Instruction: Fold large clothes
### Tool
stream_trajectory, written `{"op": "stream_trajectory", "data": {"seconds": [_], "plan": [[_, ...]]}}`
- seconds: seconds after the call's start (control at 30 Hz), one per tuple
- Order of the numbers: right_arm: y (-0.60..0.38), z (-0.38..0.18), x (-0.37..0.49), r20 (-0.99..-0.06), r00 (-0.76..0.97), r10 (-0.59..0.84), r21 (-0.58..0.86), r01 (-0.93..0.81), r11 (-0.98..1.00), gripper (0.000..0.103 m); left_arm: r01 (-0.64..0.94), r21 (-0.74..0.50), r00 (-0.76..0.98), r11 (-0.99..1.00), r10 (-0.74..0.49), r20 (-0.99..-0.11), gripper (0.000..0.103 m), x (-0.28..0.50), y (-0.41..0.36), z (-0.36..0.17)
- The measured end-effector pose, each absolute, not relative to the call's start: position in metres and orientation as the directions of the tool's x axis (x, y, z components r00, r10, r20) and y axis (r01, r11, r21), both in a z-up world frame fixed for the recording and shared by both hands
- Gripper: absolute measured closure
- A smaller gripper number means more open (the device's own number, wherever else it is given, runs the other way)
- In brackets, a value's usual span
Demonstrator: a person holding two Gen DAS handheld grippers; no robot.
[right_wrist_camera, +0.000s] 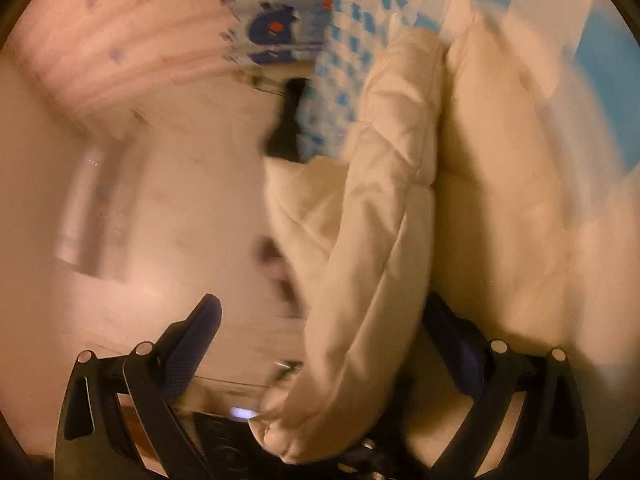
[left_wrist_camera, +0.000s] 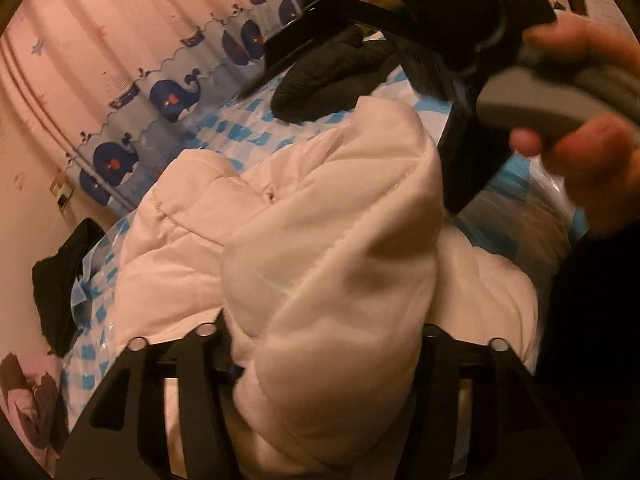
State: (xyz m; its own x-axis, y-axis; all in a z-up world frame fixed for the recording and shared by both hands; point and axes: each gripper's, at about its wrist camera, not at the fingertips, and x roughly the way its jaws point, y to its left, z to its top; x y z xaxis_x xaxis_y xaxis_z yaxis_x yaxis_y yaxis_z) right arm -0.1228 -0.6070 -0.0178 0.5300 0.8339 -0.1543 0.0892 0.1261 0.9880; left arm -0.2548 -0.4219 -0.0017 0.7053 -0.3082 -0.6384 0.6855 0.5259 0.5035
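One fold in hand: judged from the frames, a padded sleeve was being laid across the body of the white jacket [left_wrist_camera: 320,220]; the jacket lay bunched on the checked cover [left_wrist_camera: 240,128], filling the centre of the left wrist view and the right half of the right wrist view
Doing it well: the sleeve [right_wrist_camera: 372,240] probably wanted setting flat along the body before it was let go; puffy filling tends to spring back, so pressing the fold down afterwards would likely have helped; the blur in the right wrist view suggested haste, and a slower placement would have kept the edges lined up
Curtains: one, printed with whales, upper left of the left wrist view [left_wrist_camera: 168,96]
Checked covers: one, blue and white, glossy, under the jacket
Jackets: one, white and quilted
Dark cloths: two; one heap at the left edge of the left wrist view [left_wrist_camera: 60,272], one dark padded piece at upper centre [left_wrist_camera: 328,80]
Sleeves in view: one certain; a second could not be made out
Grippers: two
Left gripper [left_wrist_camera: 320,328]: fingers stood apart with a bulge of jacket filling the gap between them; whether the pads pressed on it could not be told
Right gripper [right_wrist_camera: 324,304]: fingers wide apart; the sleeve hung between them, clear of the left-hand finger and close beside the other; nothing clamped
Hands: one seen, upper right of the left wrist view [left_wrist_camera: 592,160], wrapped round a grey handle
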Motion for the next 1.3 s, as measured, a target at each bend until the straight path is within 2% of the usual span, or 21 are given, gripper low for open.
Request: {"op": "stream_trajectory", "data": {"seconds": [0.07, 0.1, 0.13, 0.17, 0.23, 0.33, 0.43, 0.47, 0.5, 0.63, 0.7, 0.77, 0.8, 0.9, 0.97, 1.0, 1.03, 1.1, 1.17, 1.23, 1.3], "plan": [[-0.619, -0.002, -0.127, -0.322, 0.53, 0.785, 0.944, 0.12, 0.306, 0.007, 0.68, 0.525, 0.714, 0.512, -0.3, -0.632, 0.044, -0.254, -0.43, -0.009], [-0.628, 0.011, -0.129, -0.426, 0.553, 0.716, 0.895, 0.141, 0.424, 0.007, 0.675, 0.535, 0.721, 0.508, -0.298, -0.626, 0.042, -0.255, -0.435, -0.012], [-0.632, 0.023, -0.13, -0.485, 0.578, 0.656, 0.854, 0.151, 0.498, 0.007, 0.672, 0.538, 0.723, 0.508, -0.296, -0.623, 0.041, -0.255, -0.437, -0.014], [-0.635, 0.04, -0.13, -0.518, 0.612, 0.598, 0.815, 0.14, 0.563, 0.007, 0.666, 0.547, 0.73, 0.507, -0.293, -0.617, 0.04, -0.256, -0.439, -0.016], [-0.623, 0.066, -0.119, -0.51, 0.612, 0.605, 0.789, 0.051, 0.613, 0.007, 0.651, 0.57, 0.747, 0.501, -0.286, -0.601, 0.039, -0.26, -0.442, -0.021], [-0.577, 0.097, -0.088, -0.644, 0.562, 0.52, 0.595, -0.059, 0.801, 0.007, 0.636, 0.582, 0.759, 0.506, -0.276, -0.59, 0.036, -0.263, -0.442, -0.021], [-0.529, 0.083, -0.062, -0.768, 0.46, 0.446, 0.428, -0.149, 0.891, 0.007, 0.644, 0.578, 0.751, 0.501, -0.269, -0.603, 0.031, -0.265, -0.439, -0.015], [-0.518, 0.07, -0.054, -0.822, 0.419, 0.387, 0.359, -0.147, 0.922, 0.007, 0.667, 0.555, 0.729, 0.498, -0.279, -0.625, 0.031, -0.267, -0.434, -0.009], [-0.516, 0.06, -0.055, -0.834, 0.408, 0.371, 0.339, -0.149, 0.929, 0.007, 0.701, 0.513, 0.694, 0.496, -0.305, -0.653, 0.031, -0.27, -0.428, -0.001], [-0.539, 0.031, -0.084, -0.806, 0.439, 0.398, 0.391, -0.11, 0.914, 0.007, 0.805, 0.261, 0.537, 0.533, -0.468, -0.702, 0.029, -0.285, -0.382, 0.046], [-0.545, 0.015, -0.096, -0.793, 0.453, 0.408, 0.411, -0.097, 0.906, 0.007, 0.81, 0.113, 0.49, 0.575, -0.559, -0.669, 0.024, -0.277, -0.349, 0.076], [-0.547, 0.003, -0.109, -0.784, 0.473, 0.401, 0.409, -0.093, 0.908, 0.007, 0.736, 0.056, 0.557, 0.674, -0.557, -0.616, 0.019, -0.247, -0.323, 0.096], [-0.546, 0.0, -0.11, -0.781, 0.479, 0.402, 0.413, -0.087, 0.906, 0.007, 0.707, 0.031, 0.578, 0.707, -0.551, -0.602, 0.018, -0.233, -0.316, 0.099], [-0.549, -0.007, -0.113, -0.768, 0.493, 0.409, 0.43, -0.076, 0.899, 0.007, 0.625, -0.153, 0.559, 0.766, -0.576, -0.597, 0.018, -0.169, -0.301, 0.085], [-0.553, -0.011, -0.114, -0.761, 0.497, 0.417, 0.443, -0.072, 0.893, 0.007, 0.605, -0.238, 0.467, 0.76, -0.581, -0.667, 0.018, -0.136, -0.314, 0.045], [-0.556, -0.014, -0.115, -0.769, 0.491, 0.409, 0.437, -0.062, 0.897, 0.007, 0.602, -0.221, 0.467, 0.767, -0.563, -0.682, 0.017, -0.131, -0.319, 0.031], [-0.559, -0.016, -0.116, -0.776, 0.477, 0.412, 0.442, -0.054, 0.895, 0.007, 0.62, -0.135, 0.495, 0.773, -0.519, -0.697, 0.015, -0.137, -0.332, 0.012], [-0.573, -0.017, -0.116, -0.774, 0.426, 0.467, 0.505, -0.028, 0.862, 0.007, 0.64, -0.047, 0.535, 0.767, -0.488, -0.69, 0.014, -0.148, -0.34, 0.005], [-0.594, -0.005, -0.117, -0.763, 0.42, 0.491, 0.554, 0.034, 0.832, 0.007, 0.655, -0.022, 0.546, 0.755, -0.494, -0.677, 0.014, -0.154, -0.344, 0.006], [-0.604, 0.027, -0.113, -0.682, 0.496, 0.538, 0.626, 0.017, 0.779, 0.007, 0.66, -0.009, 0.548, 0.751, -0.489, -0.678, 0.014, -0.15, -0.347, 0.007], [-0.593, 0.062, -0.098, -0.536, 0.524, 0.661, 0.736, -0.093, 0.671, 0.007, 0.66, 0.029, 0.565, 0.751, -0.47, -0.678, 0.014, -0.153, -0.355, 0.009]]}}
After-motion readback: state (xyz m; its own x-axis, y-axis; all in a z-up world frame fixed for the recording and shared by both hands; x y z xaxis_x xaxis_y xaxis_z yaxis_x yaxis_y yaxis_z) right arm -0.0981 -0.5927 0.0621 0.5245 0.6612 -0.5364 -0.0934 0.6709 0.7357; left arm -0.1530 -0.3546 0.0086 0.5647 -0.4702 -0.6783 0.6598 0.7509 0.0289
